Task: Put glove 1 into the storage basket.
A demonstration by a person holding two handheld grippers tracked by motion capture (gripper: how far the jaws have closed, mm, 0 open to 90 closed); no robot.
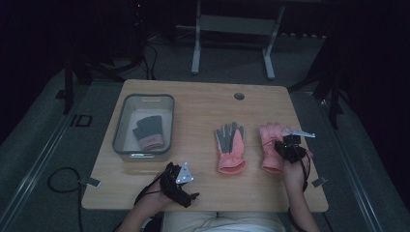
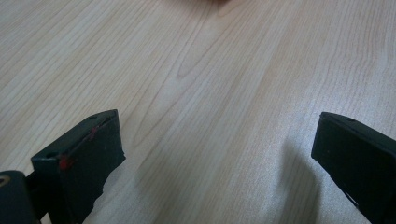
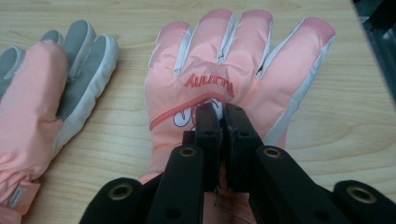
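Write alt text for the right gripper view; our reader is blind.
The right gripper, shut, rests on the back of a pink glove lying flat on a wooden table. A second pink and grey glove lies to its left.

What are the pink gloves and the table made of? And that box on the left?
The pink glove under the right claw looks like smooth, puffy fabric, probably nylon, with slightly shiny creases. The other pink glove has a grey palm, maybe a grippy patch. The table shows pale wood grain, matte; possibly a laminate. The box looks like see-through plastic with a grey rim.
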